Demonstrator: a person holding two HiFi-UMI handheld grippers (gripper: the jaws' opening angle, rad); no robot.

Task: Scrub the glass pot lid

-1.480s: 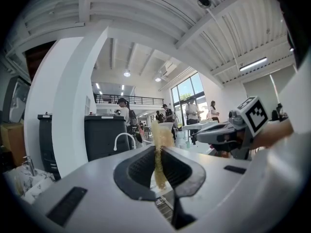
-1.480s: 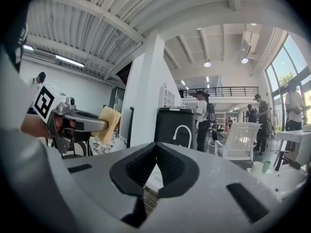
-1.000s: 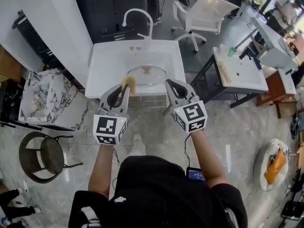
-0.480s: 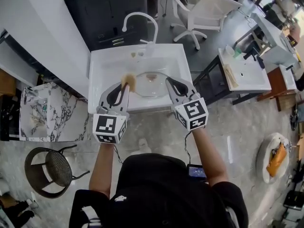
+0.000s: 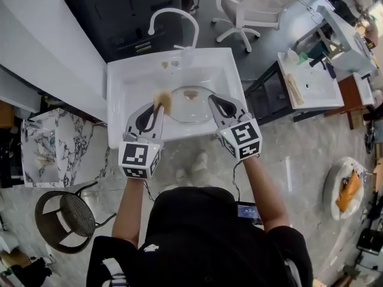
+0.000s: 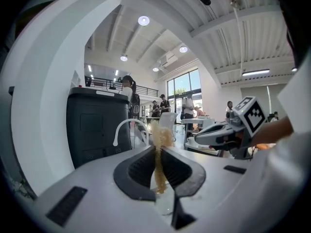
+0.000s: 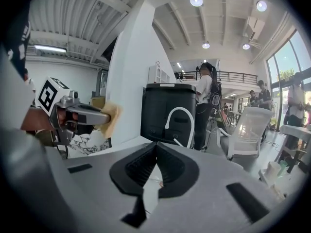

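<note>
The glass pot lid point(image 5: 191, 103) lies flat in the white sink point(image 5: 128, 82), its knob in the middle. My left gripper point(image 5: 159, 104) hovers over the sink's near left part, shut on a tan sponge point(image 5: 163, 102) that sticks out past its tips; in the left gripper view the sponge point(image 6: 158, 144) is squeezed between the dark pads. My right gripper point(image 5: 210, 100) is shut with nothing in it, its tips over the lid's near right edge. In the right gripper view its jaws point(image 7: 156, 147) meet, and the left gripper with the sponge point(image 7: 111, 120) shows at the left.
A curved white faucet point(image 5: 173, 18) stands at the sink's far rim, with a black cabinet point(image 5: 125, 11) behind it. A marble-topped stand point(image 5: 51, 145) is to the left, a wicker chair point(image 5: 66, 211) near left, a white office chair point(image 5: 251, 11) and a second white basin point(image 5: 311, 79) to the right.
The sink and lid have come closer and lower in the head view as both grippers moved forward and down over the sink. Both grippers stay shut, the left keeping the sponge.
</note>
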